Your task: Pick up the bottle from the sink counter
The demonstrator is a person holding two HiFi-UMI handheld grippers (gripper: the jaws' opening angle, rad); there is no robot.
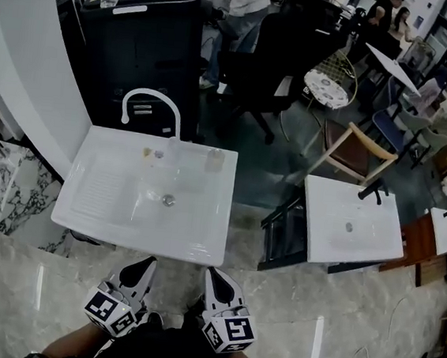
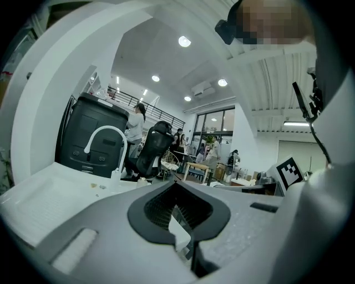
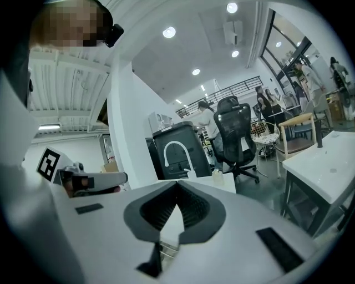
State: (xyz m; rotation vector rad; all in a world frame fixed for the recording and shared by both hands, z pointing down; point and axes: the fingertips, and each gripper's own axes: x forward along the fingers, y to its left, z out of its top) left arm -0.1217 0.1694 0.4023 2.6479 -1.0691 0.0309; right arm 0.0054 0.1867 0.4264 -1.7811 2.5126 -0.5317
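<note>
A small pale bottle [image 1: 215, 160] stands upright at the back right of the white sink counter [image 1: 194, 235], to the right of the curved white faucet [image 1: 152, 99]. It also shows as a small bottle [image 2: 142, 180] in the left gripper view and as a small bottle [image 3: 217, 176] in the right gripper view, far ahead of the jaws. My left gripper [image 1: 146, 265] and right gripper [image 1: 213, 276] hang side by side just short of the counter's near edge. Both are shut with nothing between the jaws, as seen on the left gripper [image 2: 177, 191] and the right gripper [image 3: 176, 191].
A second white sink [image 1: 350, 223] stands to the right, across a gap. Behind the counter is a black machine [image 1: 142, 46], with a black office chair [image 1: 276, 60] and a wooden chair [image 1: 353, 152] further back. People stand in the background. A white pillar [image 1: 28, 74] rises at the left.
</note>
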